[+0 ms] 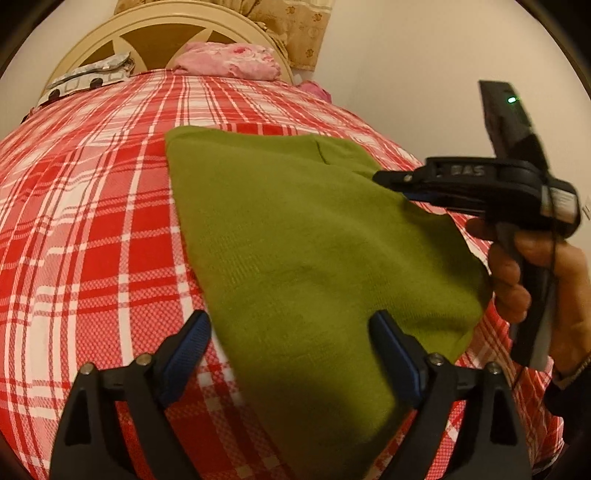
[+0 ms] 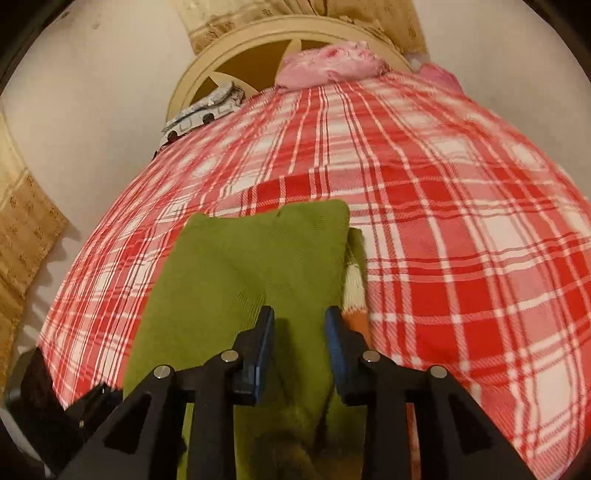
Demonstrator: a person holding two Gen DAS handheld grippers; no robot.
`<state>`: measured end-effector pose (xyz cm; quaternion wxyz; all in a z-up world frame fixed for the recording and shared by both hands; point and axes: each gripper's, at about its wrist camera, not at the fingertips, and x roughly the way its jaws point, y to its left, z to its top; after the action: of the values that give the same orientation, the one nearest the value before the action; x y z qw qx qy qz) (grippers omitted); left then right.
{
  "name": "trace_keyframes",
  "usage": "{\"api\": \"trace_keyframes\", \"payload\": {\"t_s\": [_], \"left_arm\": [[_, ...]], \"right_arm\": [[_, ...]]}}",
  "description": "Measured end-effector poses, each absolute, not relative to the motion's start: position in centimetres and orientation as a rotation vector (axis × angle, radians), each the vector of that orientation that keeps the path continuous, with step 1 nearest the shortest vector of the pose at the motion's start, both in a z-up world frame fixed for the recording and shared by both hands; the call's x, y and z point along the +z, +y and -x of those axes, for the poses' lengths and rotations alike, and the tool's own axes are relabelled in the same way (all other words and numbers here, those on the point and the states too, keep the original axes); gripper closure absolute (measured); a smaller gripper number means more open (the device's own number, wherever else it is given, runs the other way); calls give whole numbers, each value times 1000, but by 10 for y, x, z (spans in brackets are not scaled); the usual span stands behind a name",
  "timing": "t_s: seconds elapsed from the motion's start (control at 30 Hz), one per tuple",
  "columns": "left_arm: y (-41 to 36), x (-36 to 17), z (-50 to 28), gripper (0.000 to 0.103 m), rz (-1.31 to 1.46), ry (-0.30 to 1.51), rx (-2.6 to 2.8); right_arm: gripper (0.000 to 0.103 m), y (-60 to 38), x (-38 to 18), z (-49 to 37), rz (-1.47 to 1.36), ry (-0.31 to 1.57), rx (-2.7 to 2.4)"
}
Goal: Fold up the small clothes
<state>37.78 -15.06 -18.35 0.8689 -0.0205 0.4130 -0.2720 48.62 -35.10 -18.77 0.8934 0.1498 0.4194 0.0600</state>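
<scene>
The green garment (image 1: pixel 295 236) lies flat on the red checked blanket (image 1: pixel 92 240), folded into a long strip. The left gripper (image 1: pixel 288 350) hangs spread wide over its near end, grasping nothing. The right gripper (image 2: pixel 300 332), also released and empty, hovers above the cloth, probably ready for another fold.

We see an olive-green garment (image 1: pixel 295 240) on a bedspread (image 1: pixel 92 221) of red, pink and white plaid. At the bed's head edge lie a pink floral pillow (image 1: pixel 229 61) — and a cream headboard (image 1: pixel 162 22). Both grippers — left gripper (image 1: pixel 288 354), right gripper (image 2: pixel 300 343) — are black, with blue pads.
</scene>
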Motion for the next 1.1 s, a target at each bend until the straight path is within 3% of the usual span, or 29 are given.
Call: {"api": "trace_keyframes", "payload": {"t_s": [0.07,0.23,0.4,0.53,0.7,0.93,1.1], "left_arm": [[-149,-185,-380,9,60,874,-577],[-153,-185,-381,6,50,876,-580],[-154,-186,-383,3,41,881,-583],[-153,-186,-383,3,38,881,-581],[-152,-186,-384,3,36,881,-582],[-153,-187,-385,2,28,883,-579],[-153,-187,-387,2,25,884,-579]], "right_arm": [[98,-350,-190,-491,-286,879,106],[98,-353,-190,-491,-245,871,39],[94,-356,-195,-487,-249,879,77],[72,-353,-173,-460,-261,821,95],[72,-314,-152,-414,-174,736,257],[72,-306,-196,-413,-107,899,210],[72,-313,-199,-407,-132,876,218]]}}
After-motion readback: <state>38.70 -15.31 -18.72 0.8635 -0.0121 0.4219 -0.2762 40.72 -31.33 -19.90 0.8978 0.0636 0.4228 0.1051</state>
